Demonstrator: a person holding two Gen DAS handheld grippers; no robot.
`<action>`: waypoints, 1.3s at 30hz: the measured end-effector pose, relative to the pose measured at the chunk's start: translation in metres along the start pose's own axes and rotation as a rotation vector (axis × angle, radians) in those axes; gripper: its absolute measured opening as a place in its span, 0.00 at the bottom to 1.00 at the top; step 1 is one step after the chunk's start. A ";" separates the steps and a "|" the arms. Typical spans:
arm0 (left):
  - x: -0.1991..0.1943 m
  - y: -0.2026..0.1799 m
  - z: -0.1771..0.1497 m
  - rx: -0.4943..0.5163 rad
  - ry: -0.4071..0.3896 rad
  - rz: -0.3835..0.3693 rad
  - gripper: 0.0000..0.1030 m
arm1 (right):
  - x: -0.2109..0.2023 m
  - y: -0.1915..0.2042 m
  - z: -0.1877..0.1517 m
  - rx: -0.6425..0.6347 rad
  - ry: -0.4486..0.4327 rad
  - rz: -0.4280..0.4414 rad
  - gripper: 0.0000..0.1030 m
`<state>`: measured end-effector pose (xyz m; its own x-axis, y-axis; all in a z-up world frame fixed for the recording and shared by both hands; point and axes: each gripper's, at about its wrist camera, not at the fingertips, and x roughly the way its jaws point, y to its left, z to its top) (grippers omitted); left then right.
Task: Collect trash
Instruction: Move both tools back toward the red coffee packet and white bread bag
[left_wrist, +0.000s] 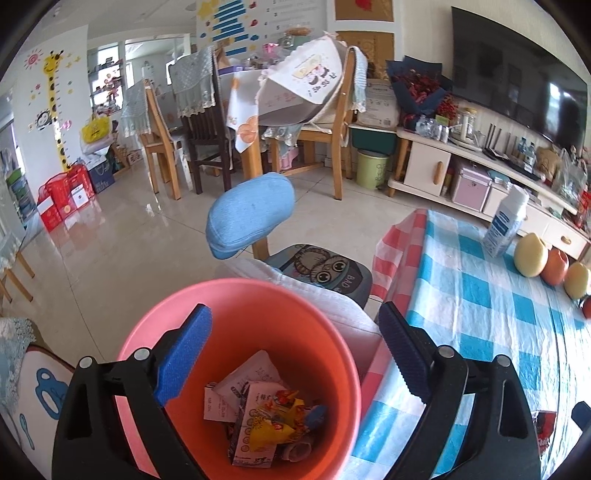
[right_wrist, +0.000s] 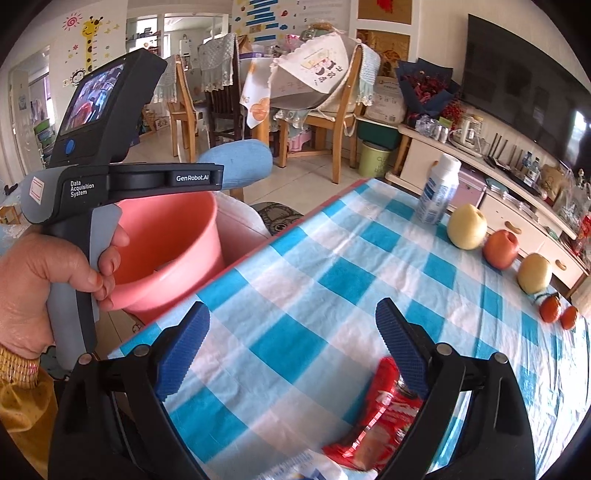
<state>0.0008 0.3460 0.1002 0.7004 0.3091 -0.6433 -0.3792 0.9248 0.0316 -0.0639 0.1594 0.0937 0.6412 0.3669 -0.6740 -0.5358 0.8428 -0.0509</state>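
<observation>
We hold our left gripper (left_wrist: 295, 354) over the pink bucket (left_wrist: 240, 295), its blue fingers (left_wrist: 184, 354) spread wide with nothing between them. Down in the bucket lies the trash already gathered: a yellow snack wrapper (left_wrist: 275, 419) on top of white paper packets (left_wrist: 255, 373) and other crumpled packaging. The bucket stands just beside the edge of the counter (left_wrist: 480, 314), which is covered by a blue-and-white checked cloth with a red-checked strip hanging at the side. Behind the bucket is a small chair (left_wrist: 251, 218) with a blue padded back and an owl cushion.

Our right gripper (right_wrist: 291, 347) hangs over the counter (right_wrist: 332, 258), its fingers (right_wrist: 181, 350) also spread wide and pinching nothing. A red foil wrapper (right_wrist: 376, 413) lies on the cloth low between them, close under the right-hand finger; we cannot tell whether it touches. A white and blue scrap shows at the bottom edge, too blurred to name. In this view our left hand (right_wrist: 44, 284) grips the left device's handle next to the bucket (right_wrist: 166, 236).

Along the far side of the counter stand a white bottle with a blue label (right_wrist: 439, 192), a yellow pear (right_wrist: 466, 227), a red apple (right_wrist: 501, 248), another pear (right_wrist: 535, 274) and two small oranges (right_wrist: 557, 312).
</observation>
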 end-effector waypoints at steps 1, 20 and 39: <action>-0.001 -0.003 0.000 0.008 0.000 -0.002 0.88 | -0.003 -0.004 -0.003 0.007 -0.001 -0.005 0.89; -0.016 -0.085 -0.027 0.199 0.013 -0.107 0.89 | -0.042 -0.057 -0.043 0.122 -0.017 -0.067 0.89; -0.048 -0.131 -0.062 0.333 0.001 -0.141 0.89 | -0.062 -0.107 -0.079 0.211 -0.017 -0.090 0.89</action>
<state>-0.0208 0.1958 0.0793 0.7312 0.1734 -0.6597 -0.0612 0.9799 0.1897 -0.0894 0.0154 0.0829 0.6915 0.2918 -0.6608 -0.3504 0.9354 0.0464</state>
